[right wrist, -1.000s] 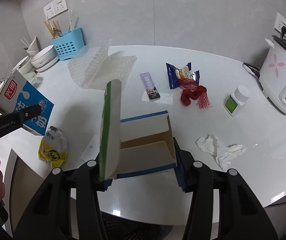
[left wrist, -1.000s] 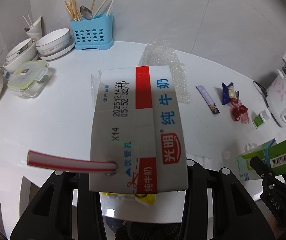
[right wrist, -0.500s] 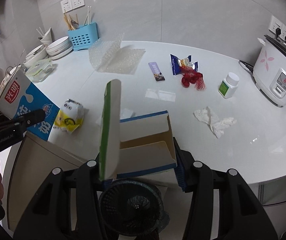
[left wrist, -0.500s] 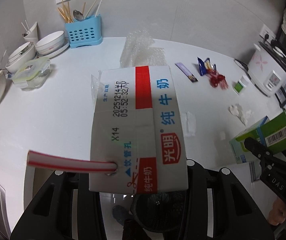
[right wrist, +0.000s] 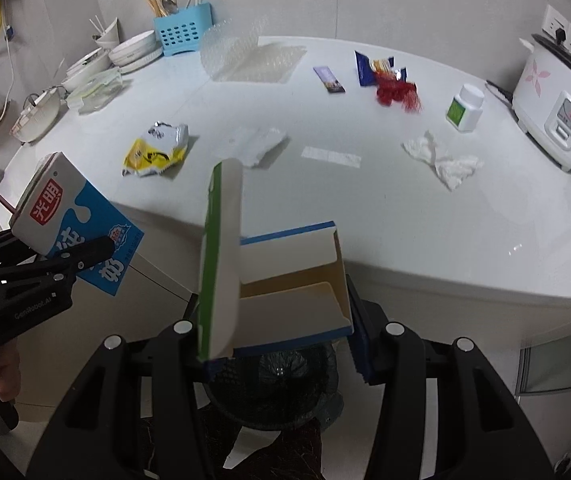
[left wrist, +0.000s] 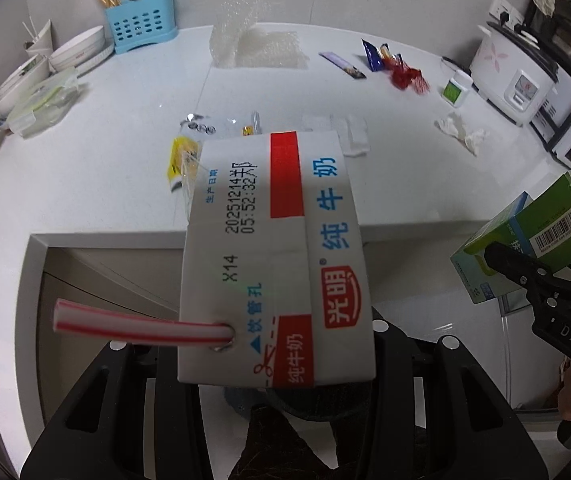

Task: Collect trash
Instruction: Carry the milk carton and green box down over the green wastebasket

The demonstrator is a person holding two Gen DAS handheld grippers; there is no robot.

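**Inspector:** Left claw (left wrist: 277,344) is clamped across the near end of the milk carton (left wrist: 273,256), jaws on its two narrow sides. Right claw (right wrist: 281,340) grips the open cardboard box (right wrist: 285,292) by its side walls. Both items hang off the counter (right wrist: 405,208) edge, above the dark mesh bin (right wrist: 281,384) on the floor.

**Supervisor:** Risks?

**Inspector:** Three, in my judgement. The bin mouth looks narrow for two items; released together, they may collide and one bounce to the floor. The box's upright green flap (right wrist: 217,256) could catch the rim. The striped straw (left wrist: 141,326) juts sideways from the carton, and any leftover milk could drip out when it tips.

**Supervisor:** Orientation?

**Inspector:** The carton's long axis runs along the left claw's fingers, straw end nearest the claw, far end toward the counter. The box lies with its open face up, long axis across the right claw's jaws.

**Supervisor:** Remaining trash?

**Inspector:** On the counter: yellow wrapper (right wrist: 153,152), crumpled tissue (right wrist: 441,160), bubble wrap (right wrist: 253,60), blue snack packet (right wrist: 369,68).
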